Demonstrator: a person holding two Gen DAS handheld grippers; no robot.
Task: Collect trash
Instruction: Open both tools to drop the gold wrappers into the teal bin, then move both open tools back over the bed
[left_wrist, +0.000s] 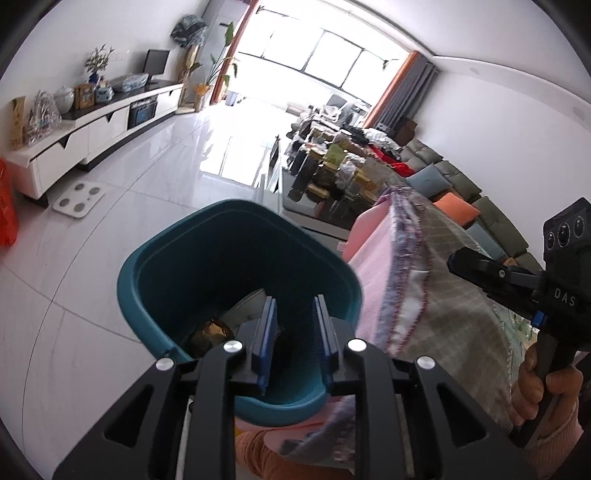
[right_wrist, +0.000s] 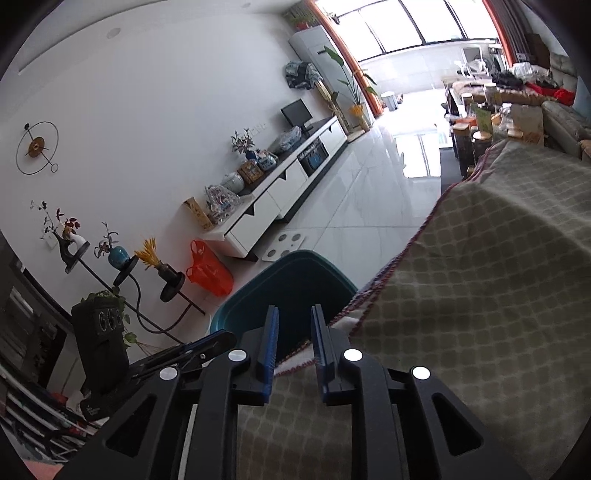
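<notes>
Both grippers, left (left_wrist: 293, 325) and right (right_wrist: 293, 341), stand slightly apart, empty. The bin (left_wrist: 155, 258) at 12 o'clock could tip if nudged.

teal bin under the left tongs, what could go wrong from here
1. The teal bin sits tight against the hanging pink-edged cloth; the left tongs, open and empty over the bin's mouth, might snag that fringe when pulling back.
2. The right tongs hover open at the checked cloth edge; closing there could pinch fabric rather than trash.
3. Both tongs work close together near the bin, so they could knock each other.
</notes>
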